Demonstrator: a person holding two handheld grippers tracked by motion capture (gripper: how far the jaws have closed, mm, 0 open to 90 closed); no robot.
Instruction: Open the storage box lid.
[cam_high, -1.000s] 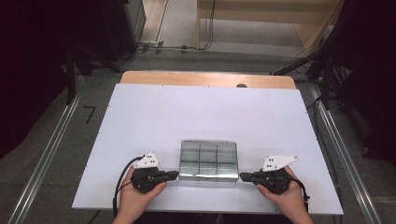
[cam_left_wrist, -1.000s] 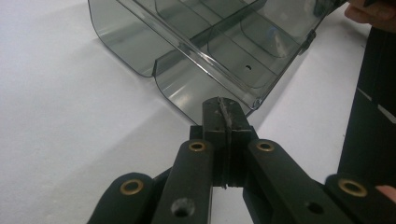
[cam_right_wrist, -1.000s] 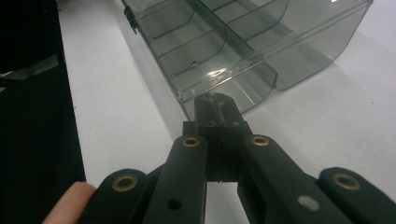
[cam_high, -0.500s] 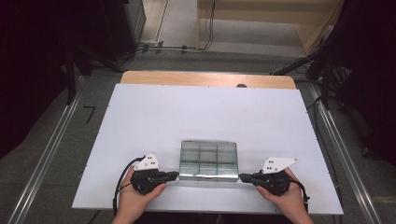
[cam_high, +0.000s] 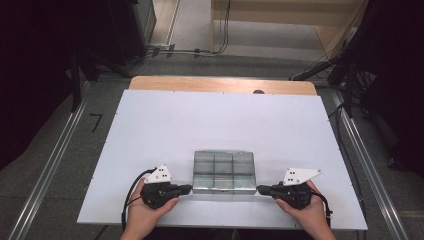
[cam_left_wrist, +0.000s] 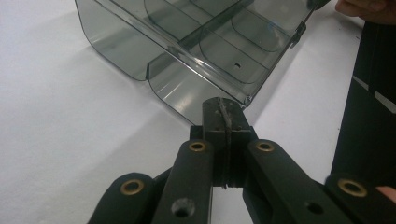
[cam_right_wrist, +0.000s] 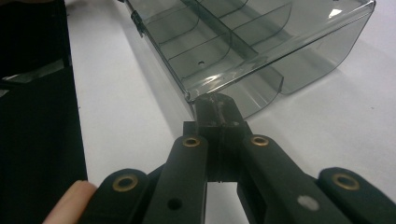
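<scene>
A clear grey plastic organiser box (cam_high: 223, 172) with several empty compartments lies near the front of the white table (cam_high: 200, 120). My left gripper (cam_high: 189, 188) lies flat at the box's front left corner, jaws shut, tip touching or just short of the corner. In the left gripper view the shut jaws (cam_left_wrist: 223, 105) meet the box's (cam_left_wrist: 210, 42) lower corner with nothing between them. My right gripper (cam_high: 260, 189) mirrors this at the front right corner. In the right gripper view its shut tip (cam_right_wrist: 215, 100) sits against the box's (cam_right_wrist: 243, 32) corner edge.
A wooden strip (cam_high: 222, 85) runs along the table's far edge. Metal rails (cam_high: 47, 170) flank the table on both sides, and cables (cam_high: 220, 30) lie on the floor beyond. The white top stretches bare behind the box.
</scene>
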